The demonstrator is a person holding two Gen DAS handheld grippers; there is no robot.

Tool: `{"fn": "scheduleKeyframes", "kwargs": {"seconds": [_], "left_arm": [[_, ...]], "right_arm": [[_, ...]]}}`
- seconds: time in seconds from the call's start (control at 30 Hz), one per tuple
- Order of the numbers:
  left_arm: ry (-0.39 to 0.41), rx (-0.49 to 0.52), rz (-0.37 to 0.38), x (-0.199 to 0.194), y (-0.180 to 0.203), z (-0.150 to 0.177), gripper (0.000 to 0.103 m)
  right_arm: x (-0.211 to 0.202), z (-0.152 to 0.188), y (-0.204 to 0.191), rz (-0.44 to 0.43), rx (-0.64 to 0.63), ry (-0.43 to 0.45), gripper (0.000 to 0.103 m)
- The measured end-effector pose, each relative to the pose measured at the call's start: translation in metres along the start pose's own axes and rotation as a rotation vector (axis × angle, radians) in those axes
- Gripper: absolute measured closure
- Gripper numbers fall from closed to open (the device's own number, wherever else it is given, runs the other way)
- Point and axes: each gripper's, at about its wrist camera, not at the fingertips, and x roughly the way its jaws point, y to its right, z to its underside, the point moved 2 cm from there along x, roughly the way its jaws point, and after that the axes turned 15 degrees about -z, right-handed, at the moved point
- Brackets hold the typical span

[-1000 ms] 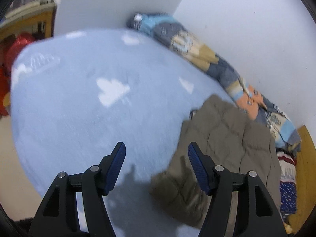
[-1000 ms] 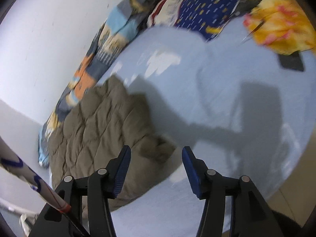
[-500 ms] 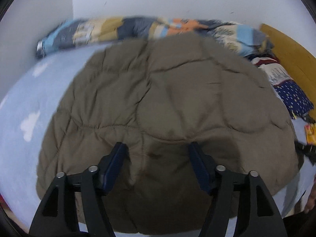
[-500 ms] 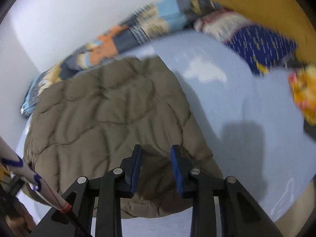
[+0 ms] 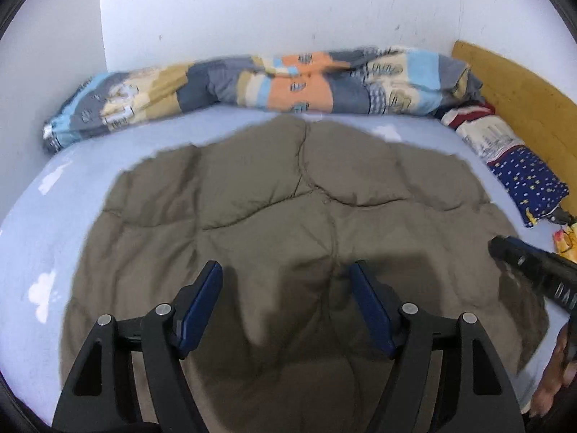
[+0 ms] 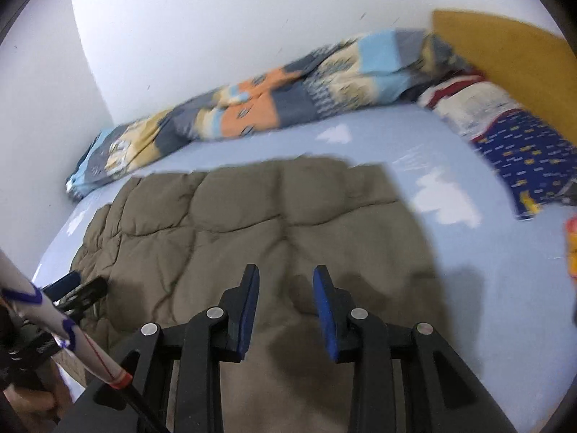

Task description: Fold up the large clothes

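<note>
My left claw (image 5: 285, 306) is wide and empty, my right claw (image 6: 286, 310) narrow and empty, both above the brown quilted coat (image 5: 306, 216). It lies on the bed (image 5: 32, 216), seemingly folded once; further folds remain.

Room ahead of tongs, far side & right blocked

Bare sheet (image 6: 450, 278) is lying open right of the right tongs (image 6: 286, 310) & left of the left tongs (image 5: 285, 306); rolled blanket (image 5: 288, 83) is lining the wall ahead, pillows (image 6: 523, 151) w/ headboard (image 6: 505, 47) are closing off far right.
</note>
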Motion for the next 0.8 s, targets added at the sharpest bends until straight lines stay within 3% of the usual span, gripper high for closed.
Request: {"fn": "scheduleKeyframes", "kwargs": {"seconds": [0.1,0.33,0.63,0.8], "left_arm": [[-0.049,-0.01,0.001,0.026,0.004,-0.004,0.028],[-0.056,0.042,-0.048,0.041,0.015,-0.005,0.027],[0.064,0.012,-0.029,-0.015,0.007,0.008,0.027],[0.038,0.016,-0.05,-0.034,0.0,0.036,0.027]], "right_arm": [[0.037,0.009,-0.012,0.07,-0.076,-0.096,0.066],[0.071,0.013,-0.012,0.151,-0.114,-0.169,0.065],[0.019,0.003,-0.02,0.107,-0.095,-0.041,0.065],[-0.011,0.022,-0.019,0.085,-0.059,-0.03,0.064]]}}
